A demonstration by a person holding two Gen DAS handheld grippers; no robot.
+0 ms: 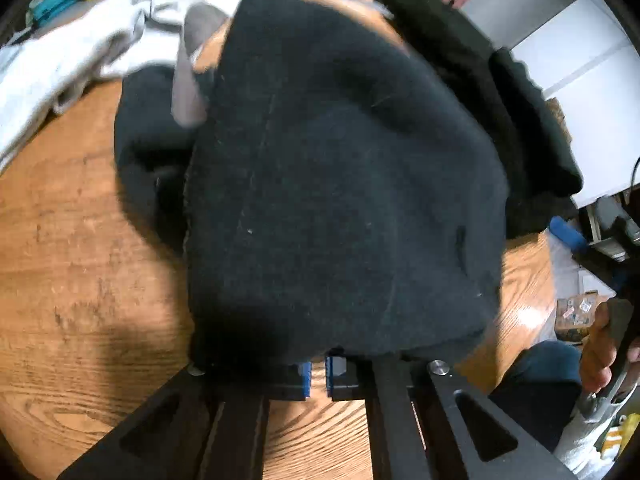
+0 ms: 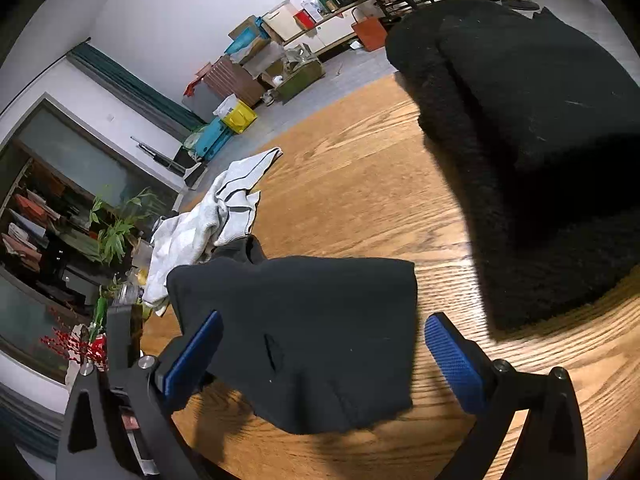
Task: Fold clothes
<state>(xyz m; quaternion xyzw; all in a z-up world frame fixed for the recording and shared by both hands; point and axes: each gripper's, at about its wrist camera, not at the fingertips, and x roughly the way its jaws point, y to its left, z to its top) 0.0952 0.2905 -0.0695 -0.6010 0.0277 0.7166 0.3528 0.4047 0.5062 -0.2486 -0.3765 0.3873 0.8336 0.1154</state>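
Left wrist: left tongs [image 1: 318, 376] nearly closed, blue pads pinching edge of dark navy knit garment [image 1: 344, 184], lifted over wooden worktop [image 1: 80, 280]. Right wrist: right tongs [image 2: 324, 356] spread wide, empty, same garment [image 2: 304, 332] between fingers; white crumpled cloth [image 2: 208, 220] at worktop's far left edge.

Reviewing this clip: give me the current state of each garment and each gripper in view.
Dark garment: partly folded, one edge lifted off the table.
White garment: crumpled, unfolded.
Black fuzzy garment: folded, resting on the table.
Left gripper: shut on dark garment.
Right gripper: open.
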